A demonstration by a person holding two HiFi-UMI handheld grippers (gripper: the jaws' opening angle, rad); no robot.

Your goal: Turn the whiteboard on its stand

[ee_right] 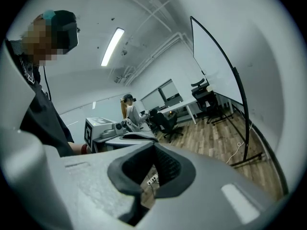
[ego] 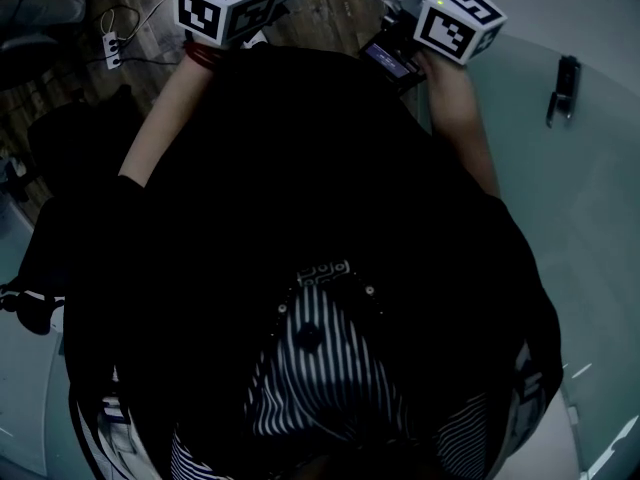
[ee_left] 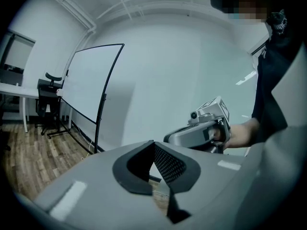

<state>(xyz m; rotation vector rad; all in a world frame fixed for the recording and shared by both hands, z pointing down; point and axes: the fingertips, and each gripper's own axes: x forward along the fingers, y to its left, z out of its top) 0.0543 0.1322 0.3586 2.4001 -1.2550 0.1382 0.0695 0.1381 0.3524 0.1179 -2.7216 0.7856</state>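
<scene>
The whiteboard [ee_left: 88,83] stands on its black-framed stand [ee_left: 101,114] over a wooden floor, some way ahead and to the left in the left gripper view. In the right gripper view the whiteboard [ee_right: 216,66] stands at the right, with a stand post [ee_right: 242,109] in front of it. My left gripper [ee_left: 153,172] is shut with nothing between its jaws, far from the board. My right gripper [ee_right: 148,170] is shut and empty too. Each shows in the other's view, held side by side at chest height. In the head view only their marker cubes [ego: 225,3] [ego: 458,20] show.
A glass table [ego: 590,198] lies at my right with a black object [ego: 563,88] on it. A power strip [ego: 112,48] and a cable lie on the floor. Desks, office chairs [ee_right: 168,123] and a seated person [ee_right: 129,109] are further back.
</scene>
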